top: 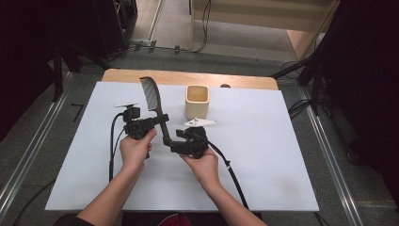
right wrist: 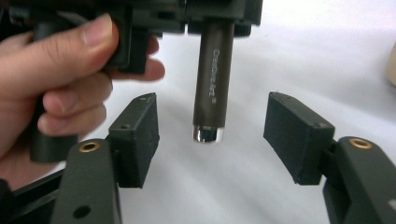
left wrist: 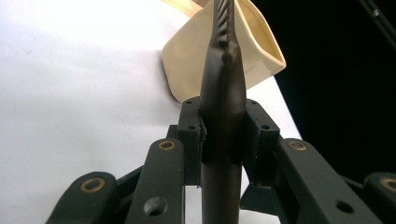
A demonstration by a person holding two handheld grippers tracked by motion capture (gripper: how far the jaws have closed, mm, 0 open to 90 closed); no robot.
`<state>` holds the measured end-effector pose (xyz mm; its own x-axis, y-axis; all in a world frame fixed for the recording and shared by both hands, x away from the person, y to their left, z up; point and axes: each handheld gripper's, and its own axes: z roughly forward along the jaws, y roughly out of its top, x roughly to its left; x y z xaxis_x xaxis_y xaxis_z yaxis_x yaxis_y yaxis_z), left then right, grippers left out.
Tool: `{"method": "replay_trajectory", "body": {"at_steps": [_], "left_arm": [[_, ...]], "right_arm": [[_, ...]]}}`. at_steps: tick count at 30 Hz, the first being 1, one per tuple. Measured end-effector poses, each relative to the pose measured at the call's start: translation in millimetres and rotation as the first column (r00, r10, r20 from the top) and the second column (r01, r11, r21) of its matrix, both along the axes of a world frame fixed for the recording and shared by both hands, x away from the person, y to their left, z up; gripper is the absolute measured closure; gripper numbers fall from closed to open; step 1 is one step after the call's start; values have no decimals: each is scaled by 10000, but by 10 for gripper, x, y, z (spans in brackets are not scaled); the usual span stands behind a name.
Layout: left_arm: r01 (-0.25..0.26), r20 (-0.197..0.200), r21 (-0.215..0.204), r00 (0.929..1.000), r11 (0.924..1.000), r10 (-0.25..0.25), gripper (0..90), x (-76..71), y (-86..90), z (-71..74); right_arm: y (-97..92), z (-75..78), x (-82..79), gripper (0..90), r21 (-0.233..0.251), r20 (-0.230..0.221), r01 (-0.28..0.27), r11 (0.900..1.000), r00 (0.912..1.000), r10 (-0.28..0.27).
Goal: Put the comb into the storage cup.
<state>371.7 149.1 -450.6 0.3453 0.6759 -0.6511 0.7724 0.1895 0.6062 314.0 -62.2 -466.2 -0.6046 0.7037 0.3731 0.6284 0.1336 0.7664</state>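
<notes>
A dark comb (top: 154, 101) is held above the white table cover (top: 263, 155), its handle clamped between the jaws of the left gripper (left wrist: 223, 135). The right gripper (right wrist: 212, 135) sits at the handle's silver-capped end, jaws apart on either side, not touching. A cream square cup (top: 197, 101) stands just beyond.

Count on my desk (top: 263, 155): one dark comb (top: 154, 101), clamped in my left gripper (top: 157, 120); one cream square cup (top: 197, 100) near the far edge; two grippers, my right gripper (top: 181, 139) standing apart around the comb's handle end.
</notes>
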Motion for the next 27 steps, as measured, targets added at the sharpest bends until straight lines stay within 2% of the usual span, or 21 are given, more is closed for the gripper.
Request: {"method": "replay_trajectory", "body": {"at_steps": [5,8,13,19,21,27], "left_arm": [[75,88,61,9999,10000,-75,732,18,2,8],[168,154,119,9997,9998,-169,731,31,1,22],[324,461,318,9984,9990,-338,732,28,-16,55],[486,704,267,9962,9985,-503,732,25,-32,78],[574,817,391,9948,9976,-604,732,21,-45,96],[827,1111,387,9900,9958,-865,732,18,-70,117]], "right_arm": [[-52,0,23,289,-249,-286,-465,9986,9985,457],[-101,-20,43,284,-235,-680,-863,9960,9941,845],[-174,-10,38,288,-380,-874,-1404,9894,9868,1367],[-279,4,14,292,-666,-817,-1908,9794,9793,1852],[-315,6,5,291,-693,-859,-2059,9761,9761,1998],[-420,0,-39,292,-777,-589,-2271,9708,9731,2229]]}}
